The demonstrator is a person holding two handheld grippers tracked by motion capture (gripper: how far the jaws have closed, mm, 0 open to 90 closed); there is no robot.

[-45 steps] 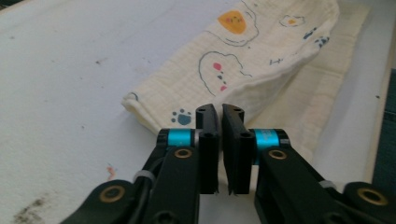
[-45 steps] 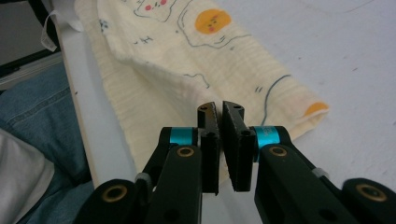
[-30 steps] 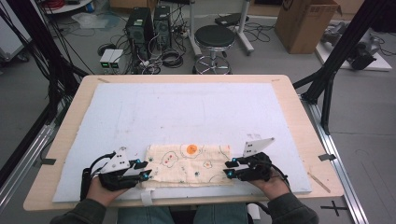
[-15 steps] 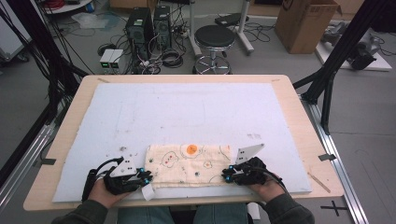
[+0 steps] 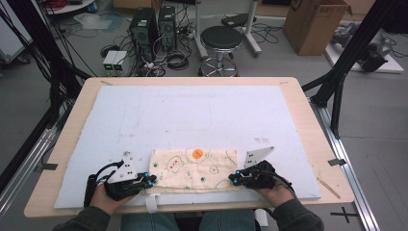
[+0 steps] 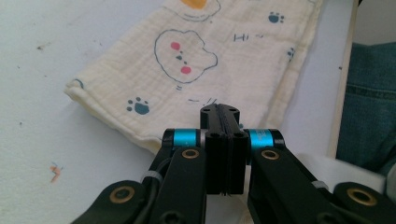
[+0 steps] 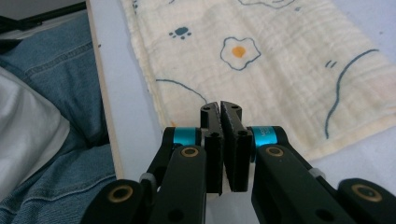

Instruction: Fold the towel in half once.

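Observation:
A cream cloth (image 5: 195,168) printed with fried eggs, paw prints and faces lies folded flat on the white mat (image 5: 202,115), close to the near edge. My left gripper (image 5: 150,182) is at the cloth's near-left corner. In the left gripper view its jaws (image 6: 219,109) are pressed shut over the cloth's (image 6: 224,56) hem, and they hide the corner itself. My right gripper (image 5: 232,179) is at the near-right corner. Its jaws (image 7: 219,106) are shut on the cloth's (image 7: 280,70) edge, with only a sliver of gap at the tips.
The mat covers most of the wooden table (image 5: 308,110). A white strip (image 5: 151,202) hangs over the near edge by the left hand. Beyond the table stand a black stool (image 5: 221,38), computer towers (image 5: 154,24) with cables, and a cardboard box (image 5: 315,24).
Both grippers have slid from the cloth's side edges toward the person, down to its near corners. The cloth has stayed flat in place.

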